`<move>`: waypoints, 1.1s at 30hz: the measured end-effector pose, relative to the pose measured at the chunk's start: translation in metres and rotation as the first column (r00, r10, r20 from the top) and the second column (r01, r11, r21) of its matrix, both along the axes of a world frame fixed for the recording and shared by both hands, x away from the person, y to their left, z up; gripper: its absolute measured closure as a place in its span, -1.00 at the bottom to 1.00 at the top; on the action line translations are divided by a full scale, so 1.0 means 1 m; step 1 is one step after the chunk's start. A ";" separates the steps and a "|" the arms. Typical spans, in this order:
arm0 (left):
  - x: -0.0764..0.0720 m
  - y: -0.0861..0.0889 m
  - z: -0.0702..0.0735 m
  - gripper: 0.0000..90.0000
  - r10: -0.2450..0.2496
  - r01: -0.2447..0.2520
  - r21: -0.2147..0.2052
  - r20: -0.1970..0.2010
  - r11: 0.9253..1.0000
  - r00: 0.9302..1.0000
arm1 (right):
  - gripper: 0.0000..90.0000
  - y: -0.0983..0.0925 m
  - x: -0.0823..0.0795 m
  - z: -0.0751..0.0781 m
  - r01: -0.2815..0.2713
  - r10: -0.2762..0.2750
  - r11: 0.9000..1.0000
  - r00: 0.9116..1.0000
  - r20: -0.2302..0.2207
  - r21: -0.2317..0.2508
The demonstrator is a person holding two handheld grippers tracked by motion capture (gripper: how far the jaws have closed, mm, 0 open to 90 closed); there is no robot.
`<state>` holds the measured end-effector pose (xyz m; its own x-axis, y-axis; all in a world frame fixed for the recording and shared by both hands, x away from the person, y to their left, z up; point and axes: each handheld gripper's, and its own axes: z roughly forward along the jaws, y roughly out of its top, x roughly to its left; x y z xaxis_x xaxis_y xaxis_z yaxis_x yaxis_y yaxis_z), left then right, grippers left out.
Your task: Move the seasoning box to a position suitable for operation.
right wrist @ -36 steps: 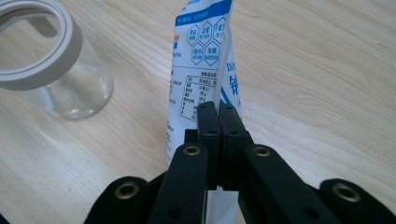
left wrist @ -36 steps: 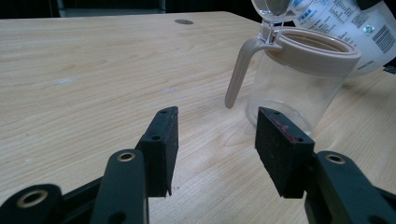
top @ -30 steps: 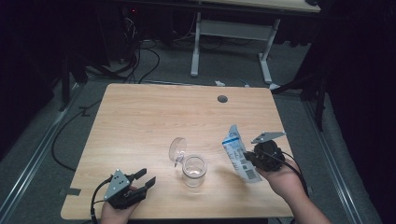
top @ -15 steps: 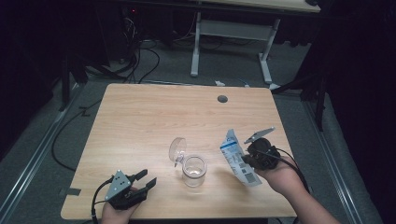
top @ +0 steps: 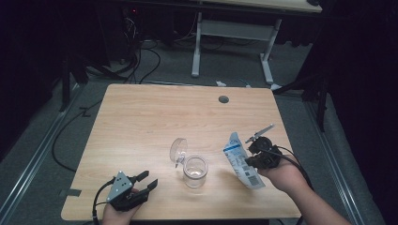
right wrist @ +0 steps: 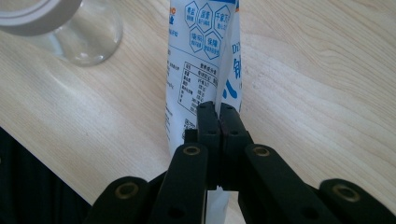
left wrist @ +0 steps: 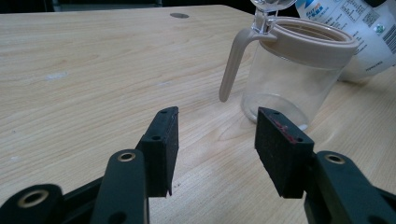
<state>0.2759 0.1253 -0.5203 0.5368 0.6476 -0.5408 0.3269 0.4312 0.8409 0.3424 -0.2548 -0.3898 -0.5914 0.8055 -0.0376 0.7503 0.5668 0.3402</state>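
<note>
From the high view, the jar (top: 195,171) stands lid-up mid-counter (top: 155,117), the pouch (top: 241,161) just right of it in the right gripper (top: 251,157); nothing seems poured yet. In the left gripper view, the left gripper (left wrist: 217,144) gapes empty near the jar (left wrist: 294,70); in the right gripper view, its fingers (right wrist: 208,126) pinch the pouch (right wrist: 201,60), so tipping remains.

Your left gripper (top: 146,183) is black, with a grey three-cornered plate behind its fingers (left wrist: 161,144). Brass-ringed screw holes sit behind the square black pads. A black cable trails from your right gripper (right wrist: 218,122).
</note>
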 end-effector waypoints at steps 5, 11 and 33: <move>0.000 -0.001 -0.001 0.12 0.000 0.000 0.003 0.001 1.000 1.000 | 1.00 0.001 0.001 0.001 -0.015 0.014 0.999 1.000 -0.025 -0.031; -0.001 -0.003 -0.001 0.12 -0.001 0.000 0.007 0.006 1.000 1.000 | 1.00 0.004 0.002 0.002 -0.027 0.025 0.999 0.998 -0.049 -0.047; -0.012 -0.025 -0.003 0.05 -0.070 0.068 0.043 0.048 0.997 0.996 | 1.00 0.007 0.001 0.016 -0.030 0.025 0.998 0.997 -0.077 -0.061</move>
<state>0.2640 0.1003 -0.5234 0.6069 0.6292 -0.4856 0.3121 0.3733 0.8736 0.3436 -0.2480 -0.3743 -0.6165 0.7863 -0.0405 0.7566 0.6058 0.2462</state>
